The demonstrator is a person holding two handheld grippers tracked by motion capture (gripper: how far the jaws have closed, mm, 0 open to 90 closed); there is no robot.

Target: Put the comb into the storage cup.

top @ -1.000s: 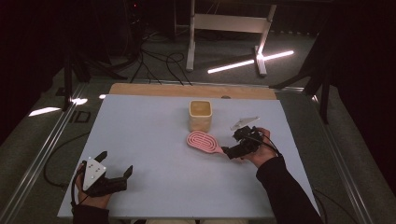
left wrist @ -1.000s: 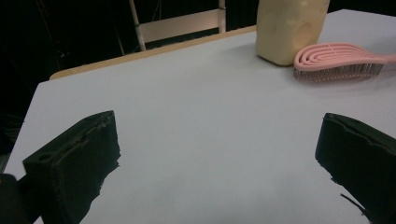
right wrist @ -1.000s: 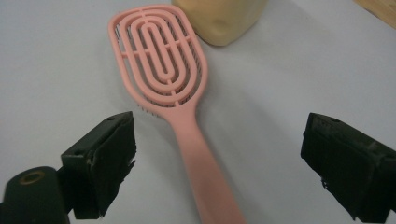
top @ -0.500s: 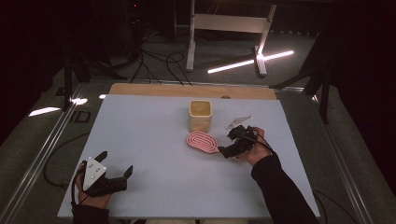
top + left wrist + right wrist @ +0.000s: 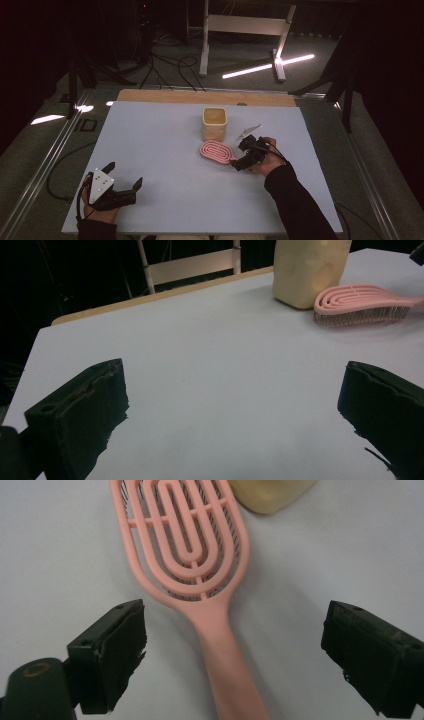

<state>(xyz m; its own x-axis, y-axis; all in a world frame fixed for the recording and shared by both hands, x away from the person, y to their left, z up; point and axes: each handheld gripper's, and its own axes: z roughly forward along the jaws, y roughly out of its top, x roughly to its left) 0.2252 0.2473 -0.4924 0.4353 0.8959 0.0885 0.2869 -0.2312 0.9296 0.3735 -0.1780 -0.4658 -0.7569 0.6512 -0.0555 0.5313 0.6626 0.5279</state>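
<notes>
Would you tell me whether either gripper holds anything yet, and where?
Nothing held: right gripper open astride the pink brush handle; left gripper open.

Open tabletop (image 5: 160, 150) (cup (image 5: 214, 123) beside brush (image 5: 216, 151))

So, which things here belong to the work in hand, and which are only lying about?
In the work:
- pink hairbrush, its handle between the open jaws
- right gripper, open around that handle

Lying about:
- cream cup, standing just beyond the brush
- left gripper, open, resting at the near left of the table
</notes>
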